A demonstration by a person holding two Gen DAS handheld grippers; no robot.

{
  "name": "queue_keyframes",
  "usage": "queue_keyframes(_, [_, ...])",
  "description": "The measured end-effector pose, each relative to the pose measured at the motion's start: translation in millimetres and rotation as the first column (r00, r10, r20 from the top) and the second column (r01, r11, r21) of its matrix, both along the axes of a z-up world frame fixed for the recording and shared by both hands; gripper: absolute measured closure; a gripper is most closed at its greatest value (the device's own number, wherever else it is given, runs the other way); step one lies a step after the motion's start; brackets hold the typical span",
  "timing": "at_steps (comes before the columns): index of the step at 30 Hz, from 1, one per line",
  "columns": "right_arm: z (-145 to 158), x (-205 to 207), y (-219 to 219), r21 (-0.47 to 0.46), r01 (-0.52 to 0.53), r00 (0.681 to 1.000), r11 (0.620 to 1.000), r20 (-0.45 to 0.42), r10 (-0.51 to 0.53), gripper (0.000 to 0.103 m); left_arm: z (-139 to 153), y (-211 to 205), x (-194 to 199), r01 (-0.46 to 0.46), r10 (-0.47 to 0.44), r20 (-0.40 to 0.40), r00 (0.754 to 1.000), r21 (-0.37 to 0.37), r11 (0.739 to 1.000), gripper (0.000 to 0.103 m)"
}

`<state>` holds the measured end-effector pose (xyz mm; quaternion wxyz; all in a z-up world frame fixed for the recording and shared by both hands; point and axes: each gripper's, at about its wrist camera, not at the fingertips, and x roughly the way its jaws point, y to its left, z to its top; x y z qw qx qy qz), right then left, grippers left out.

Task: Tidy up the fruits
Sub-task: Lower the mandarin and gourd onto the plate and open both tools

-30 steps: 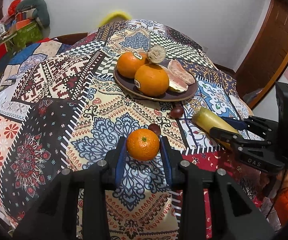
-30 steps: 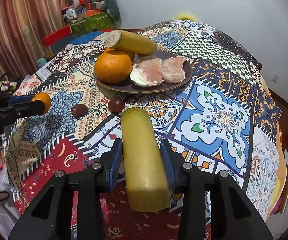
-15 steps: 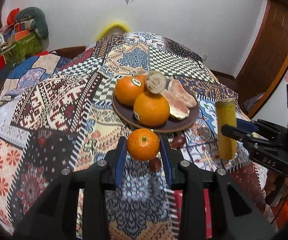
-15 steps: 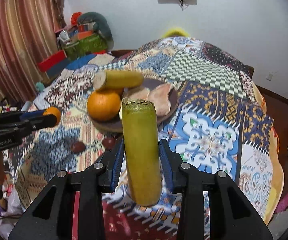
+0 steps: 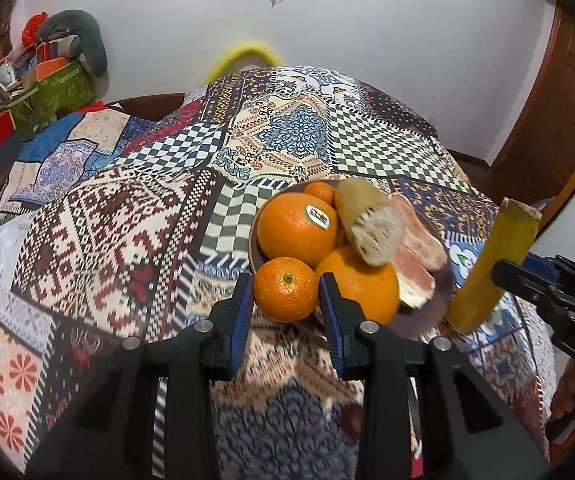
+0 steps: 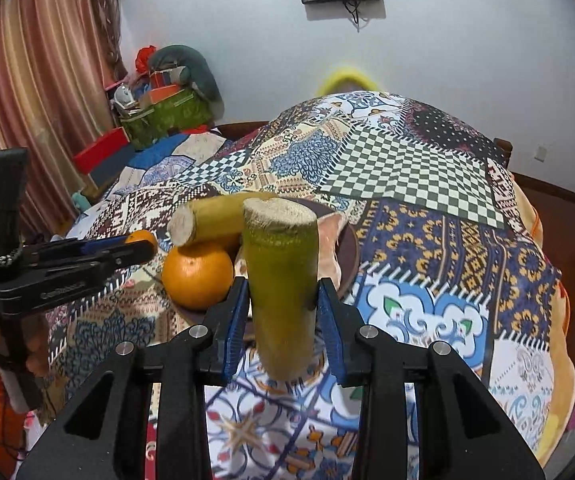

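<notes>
Two loads hang near the plate [image 5: 445, 280]: my left gripper [image 5: 286, 295] pinches a tangerine [image 5: 285, 289] at its near edge; my right gripper [image 6: 280, 308] clamps an upright cane stalk [image 6: 281, 280] on its right.

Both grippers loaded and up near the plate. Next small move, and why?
Probably ease the left gripper forward and lower its mandarin onto the plate: it hangs at the near rim, beside the big oranges. The right gripper holds its cane piece upright, short of the plate.

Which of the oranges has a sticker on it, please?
The large orange at the plate's left-rear; the large orange in front and the gripped mandarin show none.
</notes>
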<state>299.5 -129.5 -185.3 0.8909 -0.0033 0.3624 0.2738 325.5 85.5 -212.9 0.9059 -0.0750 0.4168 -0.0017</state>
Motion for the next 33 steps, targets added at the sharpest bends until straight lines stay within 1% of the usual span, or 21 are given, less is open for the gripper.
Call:
queue_keyframes(8, [0.4, 24.6, 15.1, -0.001, -0.012, 1.0, 1.0, 0.006, 0.012, 0.071, -12.3, -0.3, 16.8, 0.005, -0.005, -0.007, 1.0, 0.012, 1.0, 0.07])
queue_keyframes(12, [-5.8, 39.8, 23.6, -0.005, -0.016, 1.0, 1.0, -0.016, 0.015, 0.071, -15.1, 1.1, 21.0, 0.014, -0.014, -0.013, 1.0, 0.013, 1.0, 0.07])
queue_keyframes(16, [-15.2, 52.2, 31.0, -0.023, -0.014, 0.999, 1.0, -0.035, 0.013, 0.072, -17.5, 0.1, 22.5, 0.025, -0.024, -0.015, 1.0, 0.031, 0.999, 0.07])
queue_keyframes(18, [-19.1, 56.0, 32.9, -0.028, -0.009, 0.999, 1.0, -0.045, 0.008, 0.075, -19.4, -0.1, 24.9, 0.027, -0.026, -0.023, 0.999, 0.036, 0.999, 0.07])
queue_keyframes(19, [-19.5, 56.3, 31.7, -0.027, -0.005, 0.999, 1.0, -0.043, 0.004, 0.077, -20.2, 0.7, 25.3, 0.027, -0.026, -0.027, 0.999, 0.031, 0.999, 0.069])
queue_keyframes(20, [-18.8, 57.3, 31.0, -0.015, -0.008, 0.999, 1.0, -0.046, 0.007, 0.077, -20.9, 1.9, 26.3, 0.024, -0.023, -0.032, 0.999, 0.024, 0.999, 0.067])
queue_keyframes(22, [-17.4, 59.4, 31.9, -0.018, -0.015, 0.999, 1.0, -0.047, 0.014, 0.077, -21.1, 5.1, 27.2, 0.01, -0.01, -0.039, 0.999, 0.008, 1.0, 0.065])
queue_keyframes(26, [-17.3, 58.3, 34.9, -0.03, -0.029, 0.999, 0.999, -0.045, 0.028, 0.077, -21.4, 8.4, 26.8, 0.005, -0.006, -0.049, 0.999, -0.017, 1.0, 0.065])
queue_keyframes(33, [-14.5, 50.2, 31.0, -0.028, -0.026, 0.998, 0.999, -0.061, 0.024, 0.076, -12.8, 5.6, 15.3, 0.005, -0.006, -0.039, 0.999, -0.015, 1.0, 0.065])
